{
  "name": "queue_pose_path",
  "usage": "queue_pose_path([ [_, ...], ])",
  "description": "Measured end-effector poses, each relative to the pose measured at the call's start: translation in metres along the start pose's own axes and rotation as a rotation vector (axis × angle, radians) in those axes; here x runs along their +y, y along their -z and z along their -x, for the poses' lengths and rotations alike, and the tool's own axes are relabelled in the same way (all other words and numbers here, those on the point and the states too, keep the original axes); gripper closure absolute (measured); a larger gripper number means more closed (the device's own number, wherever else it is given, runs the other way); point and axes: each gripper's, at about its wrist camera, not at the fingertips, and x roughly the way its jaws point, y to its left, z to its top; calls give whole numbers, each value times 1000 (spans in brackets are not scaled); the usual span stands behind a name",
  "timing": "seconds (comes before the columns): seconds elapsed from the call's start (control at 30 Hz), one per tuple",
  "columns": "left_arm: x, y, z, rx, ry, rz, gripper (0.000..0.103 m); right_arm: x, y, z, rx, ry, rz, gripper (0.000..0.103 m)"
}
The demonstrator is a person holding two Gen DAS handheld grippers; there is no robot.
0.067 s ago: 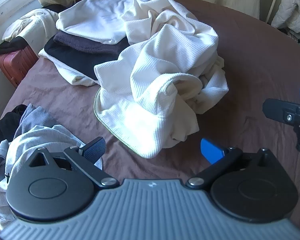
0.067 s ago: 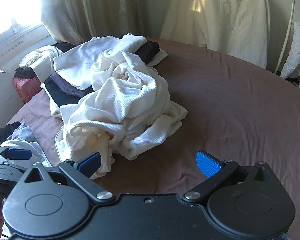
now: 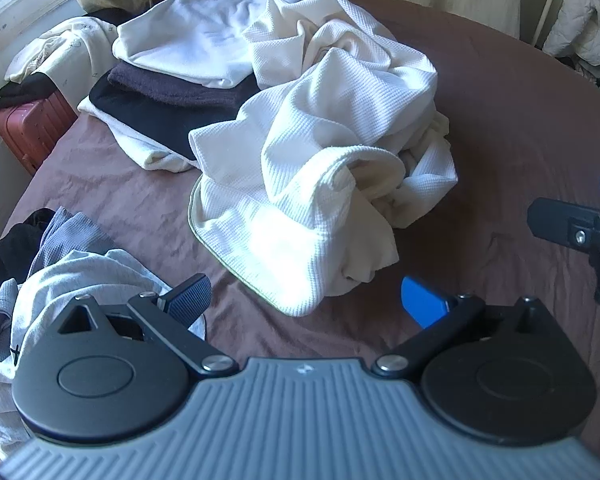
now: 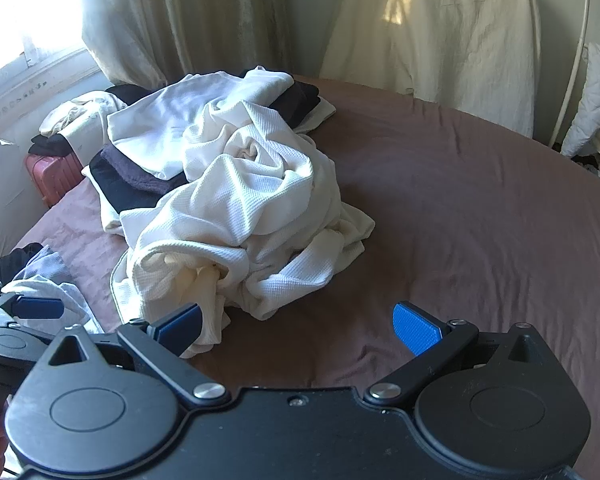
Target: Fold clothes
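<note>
A crumpled white waffle-knit garment (image 3: 324,184) (image 4: 244,216) lies in a heap on the brown bed sheet (image 3: 500,120) (image 4: 480,208). Behind it sits a stack of folded clothes (image 3: 188,80) (image 4: 148,148), white on top, dark grey and black below. My left gripper (image 3: 306,304) is open just short of the heap's near edge, holding nothing. My right gripper (image 4: 298,326) is open too, with its left finger at the heap's near hem and bare sheet between the fingers. The right gripper's fingers (image 3: 572,224) show at the left wrist view's right edge.
A loose pile of grey and light-blue clothes (image 3: 60,276) (image 4: 48,280) lies at the near left. A pink suitcase (image 3: 32,128) (image 4: 52,176) with clothes on it stands beside the bed by the window. Curtains and a white-draped shape (image 4: 452,28) stand behind.
</note>
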Motion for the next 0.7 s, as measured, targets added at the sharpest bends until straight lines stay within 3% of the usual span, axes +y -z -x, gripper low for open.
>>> queue_pose_path([
  [0.2, 2, 0, -4, 0, 3, -12, 0, 0, 5, -1, -15, -1, 1, 0],
  [0.37, -4, 2, 1, -18, -52, -39, 0, 4, 5, -5, 5, -9, 31, 0],
  [0.7, -5, 0, -4, -2, -49, -33, 0, 4, 8, -8, 23, -9, 42, 0],
])
